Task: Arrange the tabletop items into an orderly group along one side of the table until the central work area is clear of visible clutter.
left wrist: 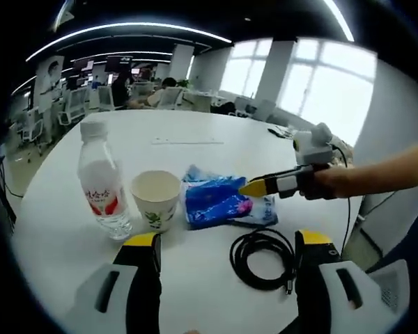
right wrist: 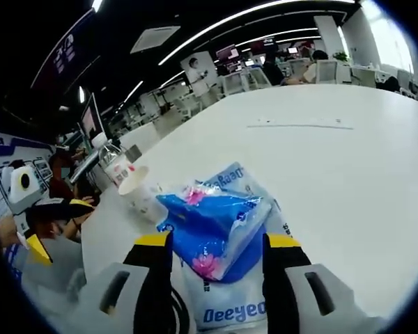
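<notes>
Between the spread jaws of the left tongs (left wrist: 228,245), a coiled black cable (left wrist: 262,259) lay on the white counter (left wrist: 195,146), nearer the right jaw, with nothing gripped. Just beyond the left jaw stood a clear water bottle (left wrist: 103,182) with a white cap and red label, upright, and beside it a paper cup (left wrist: 155,198), also upright and apparently touching the bottle. Farther ahead of the tongs, next to the cup, lay a blue plastic packet (left wrist: 223,200).

From the right side of the left gripper view, a person's bare forearm reached in nearly level, the hand (left wrist: 329,183) wrapped around the handle of the right tongs (left wrist: 253,187), whose yellow tips sat at the packet's far edge.

Seen from the right gripper view, the right tongs (right wrist: 217,243) stood apart on either side of the blue plastic packet (right wrist: 212,229), its crumpled upper fold lying between the jaws; whether they pressed on it could not be told. Ahead and to the left of those jaws stood the paper cup (right wrist: 141,189) and, behind it, the water bottle (right wrist: 113,161). At the left edge of that view the left tongs (right wrist: 38,249) showed a yellow tip, with a hand (right wrist: 59,221) around the body.
</notes>
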Tool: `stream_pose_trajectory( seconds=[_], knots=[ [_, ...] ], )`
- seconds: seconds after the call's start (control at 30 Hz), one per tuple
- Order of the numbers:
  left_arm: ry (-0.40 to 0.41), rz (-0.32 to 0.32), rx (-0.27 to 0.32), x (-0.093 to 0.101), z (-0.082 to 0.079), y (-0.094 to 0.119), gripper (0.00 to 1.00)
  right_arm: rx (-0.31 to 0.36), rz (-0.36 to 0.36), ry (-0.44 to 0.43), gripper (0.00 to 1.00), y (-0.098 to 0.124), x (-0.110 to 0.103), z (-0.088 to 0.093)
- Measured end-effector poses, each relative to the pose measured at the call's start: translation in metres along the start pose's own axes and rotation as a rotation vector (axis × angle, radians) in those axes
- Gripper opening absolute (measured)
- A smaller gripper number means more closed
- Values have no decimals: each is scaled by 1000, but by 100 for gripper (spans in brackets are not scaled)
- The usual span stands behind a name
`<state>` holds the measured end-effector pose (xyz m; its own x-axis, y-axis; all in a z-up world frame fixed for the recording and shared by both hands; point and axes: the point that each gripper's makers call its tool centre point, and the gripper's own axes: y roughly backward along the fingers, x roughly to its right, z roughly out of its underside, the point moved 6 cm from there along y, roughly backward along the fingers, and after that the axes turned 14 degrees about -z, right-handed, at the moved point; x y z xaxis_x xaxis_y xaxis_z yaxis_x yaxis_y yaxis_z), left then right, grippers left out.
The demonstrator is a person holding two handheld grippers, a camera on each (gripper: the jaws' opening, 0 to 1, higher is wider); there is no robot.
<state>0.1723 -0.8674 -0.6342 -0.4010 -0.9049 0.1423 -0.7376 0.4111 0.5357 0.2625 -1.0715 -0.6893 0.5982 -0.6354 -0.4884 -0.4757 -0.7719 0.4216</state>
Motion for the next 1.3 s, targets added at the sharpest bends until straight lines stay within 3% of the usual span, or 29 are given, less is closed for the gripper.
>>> stream_pose_trajectory(
  seconds=[0.33,0.73,0.93,1.3],
  knots=[
    [-24,60,-52,11,5,-29,75,-18,2,1,47,-4,-1,3],
    [-6,41,-70,5,8,-39,74,-30,66,-10,40,-9,5,5],
    [-4,40,-76,6,11,-42,74,-61,101,-17,23,-5,9,11],
    [7,29,-75,9,11,-45,74,-80,128,-52,4,-2,13,16]
  ],
)
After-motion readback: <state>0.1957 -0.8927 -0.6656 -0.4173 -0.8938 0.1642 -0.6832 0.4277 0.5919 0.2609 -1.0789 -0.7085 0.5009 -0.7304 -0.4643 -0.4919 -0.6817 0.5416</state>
